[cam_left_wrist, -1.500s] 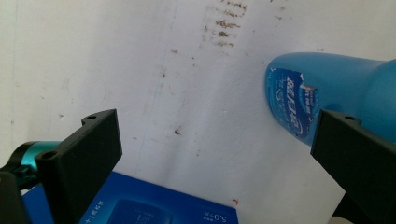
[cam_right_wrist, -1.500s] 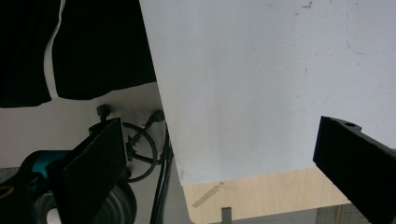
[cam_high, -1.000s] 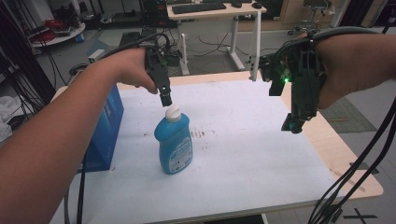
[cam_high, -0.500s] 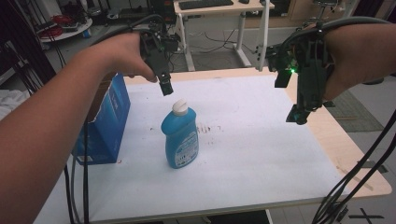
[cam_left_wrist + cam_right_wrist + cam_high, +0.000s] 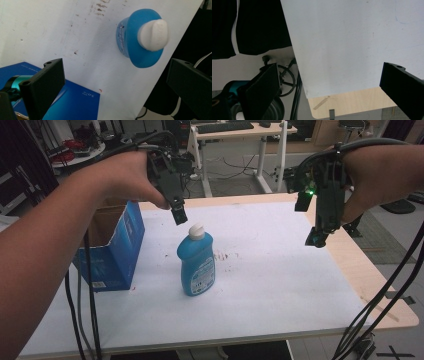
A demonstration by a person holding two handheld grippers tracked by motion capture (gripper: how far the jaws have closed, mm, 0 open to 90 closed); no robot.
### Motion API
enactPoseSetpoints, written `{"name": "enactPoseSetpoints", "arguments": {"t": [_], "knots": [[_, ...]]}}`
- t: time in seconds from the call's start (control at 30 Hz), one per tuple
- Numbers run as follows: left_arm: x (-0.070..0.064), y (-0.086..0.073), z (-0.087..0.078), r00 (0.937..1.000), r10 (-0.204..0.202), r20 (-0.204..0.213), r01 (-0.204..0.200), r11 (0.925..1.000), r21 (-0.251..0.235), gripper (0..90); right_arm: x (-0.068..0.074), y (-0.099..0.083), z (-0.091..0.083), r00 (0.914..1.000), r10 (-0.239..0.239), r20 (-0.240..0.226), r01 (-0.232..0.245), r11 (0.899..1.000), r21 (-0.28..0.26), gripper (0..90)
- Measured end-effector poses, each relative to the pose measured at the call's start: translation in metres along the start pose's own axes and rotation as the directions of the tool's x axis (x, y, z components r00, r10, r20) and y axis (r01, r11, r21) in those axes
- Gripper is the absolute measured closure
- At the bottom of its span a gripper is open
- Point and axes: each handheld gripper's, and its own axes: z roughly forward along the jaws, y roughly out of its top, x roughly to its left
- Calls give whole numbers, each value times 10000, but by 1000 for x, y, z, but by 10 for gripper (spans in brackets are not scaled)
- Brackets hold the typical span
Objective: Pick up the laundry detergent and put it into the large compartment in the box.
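Observation:
A blue bottle (image 5: 196, 264) with a white cap (image 5: 196, 230) stands upright on the white table top (image 5: 270, 270), near its middle. My left gripper (image 5: 179, 215) hangs just above and left of the cap, apart from it. In the left gripper view the jaws stand wide apart with the bottle (image 5: 140, 45) seen from above between and beyond them, nothing held. My right gripper (image 5: 314, 239) hovers over the table's right side, pointing down. Its jaws in the right gripper view are wide apart over the table's corner (image 5: 332, 97), empty.
An open blue cardboard box (image 5: 116, 251) stands at the table's left, close to the bottle. Reddish stains (image 5: 224, 255) mark the table top right of the bottle. The wooden table edge (image 5: 370, 270) runs along the right. Cables (image 5: 82, 300) hang from both grippers.
The view has drawn closer over the second. My left gripper stays just above the bottle's cap. My right gripper has kept its place over the table's right side.

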Motion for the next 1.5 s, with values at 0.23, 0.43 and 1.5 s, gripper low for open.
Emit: {"name": "enactPoseSetpoints", "arguments": {"t": [0.23, 0.43, 1.5], "knots": [[-12, -2, 1, 9991, -371, 216, 372, 9993, -59, 18, 3, -2, -3, 10000, 45, 74, -45, 10000, 3, 18], [-19, -1, 9, 9968, -713, 348, 722, 9971, -257, 18, 9, 0, -6, 9999, 30, 167, -29, 10000, -28, 18], [-32, 13, 81, 9699, -2342, 668, 2368, 9709, -348, 18, 11, -1, -7, 9998, -23, 222, 24, 10000, -66, 18]]}}
